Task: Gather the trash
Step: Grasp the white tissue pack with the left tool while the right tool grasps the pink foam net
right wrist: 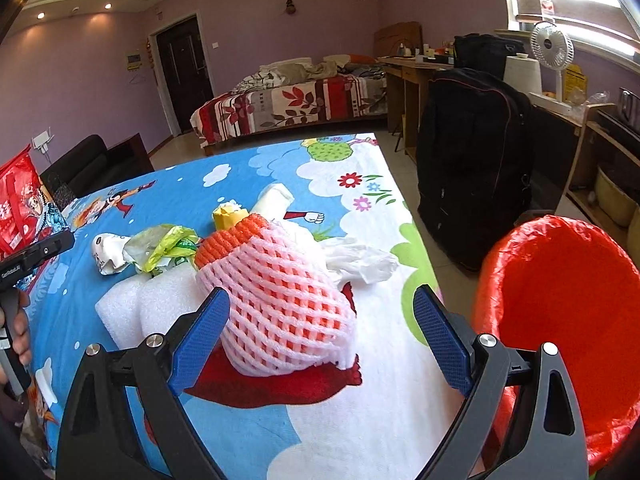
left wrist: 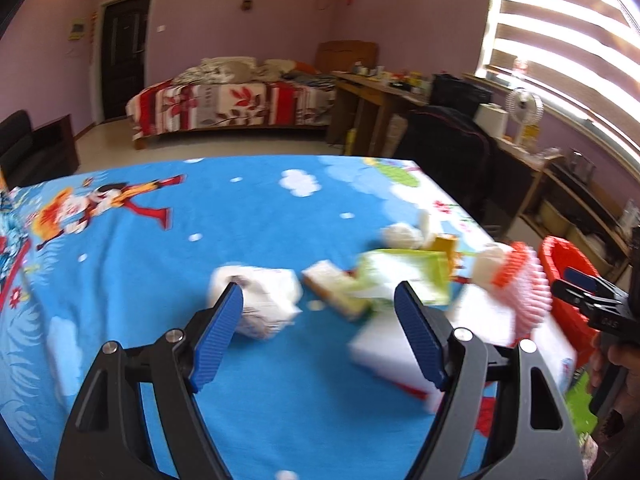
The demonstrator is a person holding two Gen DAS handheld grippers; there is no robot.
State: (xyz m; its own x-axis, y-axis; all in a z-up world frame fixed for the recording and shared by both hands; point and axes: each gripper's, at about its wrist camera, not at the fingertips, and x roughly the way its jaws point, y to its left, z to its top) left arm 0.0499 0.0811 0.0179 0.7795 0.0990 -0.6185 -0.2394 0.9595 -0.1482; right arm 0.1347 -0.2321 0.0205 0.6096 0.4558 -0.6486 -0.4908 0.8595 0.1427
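Right gripper [right wrist: 322, 334] gapes wide, empty, over foam net [right wrist: 280, 300]; only its view shows bin [right wrist: 560, 300] at 3 o'clock. Left gripper [left wrist: 320, 320] wide, empty.

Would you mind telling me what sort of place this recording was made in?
Most likely a lived-in bedroom or studio flat: a bed with rumpled bedding stands by the far wall, a cluttered desk with a fan runs under the window, and a door leads out.

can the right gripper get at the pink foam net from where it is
Probably yes. The right gripper is open and empty, and the pink foam net lies just ahead between its fingers, on top of the pile, with nothing over it. The left gripper is off to the side.
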